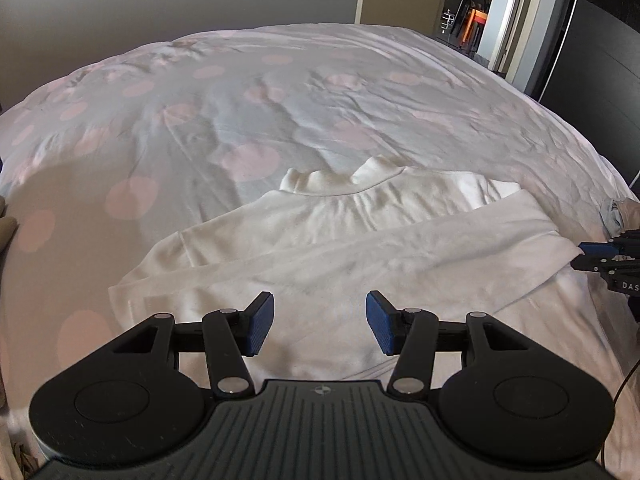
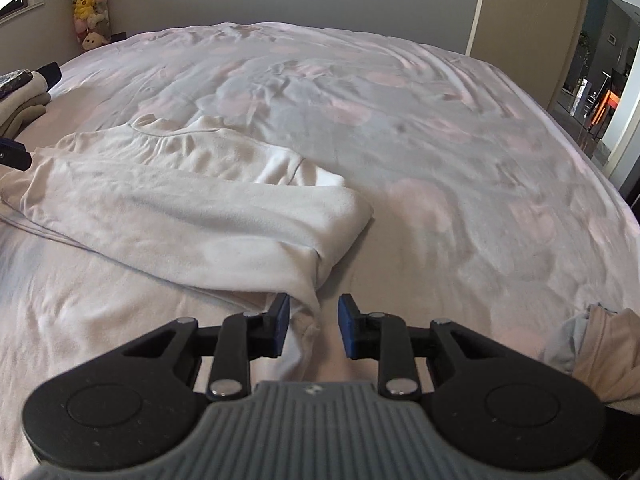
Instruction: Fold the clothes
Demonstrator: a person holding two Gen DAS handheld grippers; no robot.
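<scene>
A white long-sleeved top (image 1: pixel 340 236) lies flat on the bed, its collar pointing away and one sleeve folded across the body. My left gripper (image 1: pixel 320 322) is open and empty, just above the top's near hem. My right gripper (image 2: pixel 313 326) is open, with the corner of the folded cloth (image 2: pixel 308 320) lying between its pads, not clamped. In the left wrist view the right gripper (image 1: pixel 588 254) shows at the far right edge of the garment. The top also shows in the right wrist view (image 2: pixel 192 208).
The bed cover (image 1: pixel 248 120) is pale grey with pink dots and wrinkled. An open doorway (image 1: pixel 468 8) lies beyond the bed's far right corner. Plush toys (image 2: pixel 90 4) hang on the wall at far left. Folded beige cloth (image 2: pixel 24 104) sits at the bed's left edge.
</scene>
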